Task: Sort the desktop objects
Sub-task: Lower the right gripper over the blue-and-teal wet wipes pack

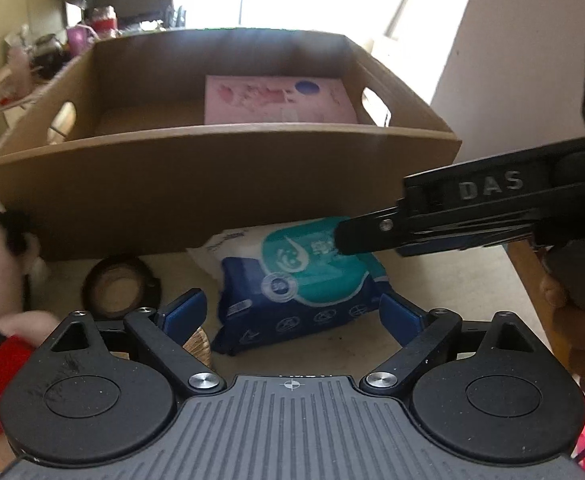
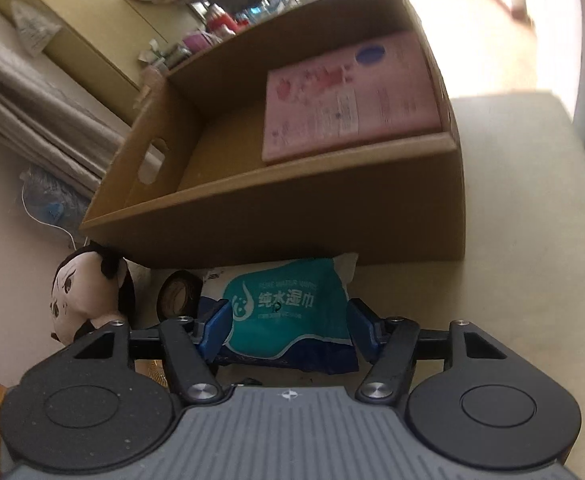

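Note:
A wet wipes pack (image 1: 292, 284), teal and dark blue, lies on the table just in front of a cardboard box (image 1: 220, 184). My left gripper (image 1: 292, 314) is open, its blue pads (image 1: 184, 312) standing on either side of the pack's near end with a gap on the left. My right gripper (image 1: 348, 238) reaches in from the right over the pack's far part. In the right wrist view the right gripper (image 2: 288, 328) has its blue pads (image 2: 216, 326) against both sides of the wet wipes pack (image 2: 288, 308). A pink flat box (image 1: 276, 100) lies inside the cardboard box.
A roll of dark tape (image 1: 120, 288) lies left of the pack, with a doll head (image 2: 80, 296) further left. A woven round thing (image 1: 198, 344) sits under my left finger. A hand (image 1: 572, 312) holds the right gripper. Bare tabletop (image 2: 532, 240) spreads right of the cardboard box.

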Tool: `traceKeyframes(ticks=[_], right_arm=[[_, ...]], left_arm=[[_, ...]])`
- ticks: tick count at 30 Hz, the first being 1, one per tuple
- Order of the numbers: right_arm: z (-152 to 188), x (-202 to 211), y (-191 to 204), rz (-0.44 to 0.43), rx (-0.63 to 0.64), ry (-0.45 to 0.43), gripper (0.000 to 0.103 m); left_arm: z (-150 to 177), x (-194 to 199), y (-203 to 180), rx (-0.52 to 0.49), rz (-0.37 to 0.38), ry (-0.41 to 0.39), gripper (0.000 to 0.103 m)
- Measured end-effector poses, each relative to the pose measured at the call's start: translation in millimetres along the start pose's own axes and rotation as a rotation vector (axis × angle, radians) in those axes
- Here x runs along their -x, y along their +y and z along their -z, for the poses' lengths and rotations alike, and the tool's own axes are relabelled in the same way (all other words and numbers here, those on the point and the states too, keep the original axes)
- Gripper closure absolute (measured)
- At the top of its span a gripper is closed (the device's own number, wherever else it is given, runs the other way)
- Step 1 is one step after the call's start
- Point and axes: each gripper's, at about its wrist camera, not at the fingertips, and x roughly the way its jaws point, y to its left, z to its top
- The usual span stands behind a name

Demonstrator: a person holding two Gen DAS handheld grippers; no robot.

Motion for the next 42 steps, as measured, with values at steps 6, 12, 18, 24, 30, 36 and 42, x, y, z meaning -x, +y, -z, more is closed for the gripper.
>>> traceKeyframes(ticks=[6,12,18,24,30,36,42], right_arm=[[-5,-16,-9,-0.084,-0.065,0.088,0.045],[-3,-16,-12,-0.114,-0.093,0.115,0.045],[3,-2,-16,-0.08,-0.088,0.115,0.045],[23,18,-25,-0.052,-0.099,0.127,0.045],[46,33,-31,-0.045,-0.11,0.13,0.045],[51,41,-42,-0.081,-0.155,0.106,0.044],[47,46,-51,-0.068,-0.167,0.072,0.035]], left_arm=[[-6,-12,-4,0.038,0.044,0.045,0.007],[-5,-11,-7,0.043,0.043,0.05,0.007],[2,-3,-15,0.04,0.098,0.058,0.007],[18,8,-32,0.017,0.148,0.073,0.007],[33,20,-45,0.013,0.181,0.091,0.006],[37,23,-43,0.036,0.185,0.088,0.003],[39,17,-37,0.047,0.136,0.112,0.0]])
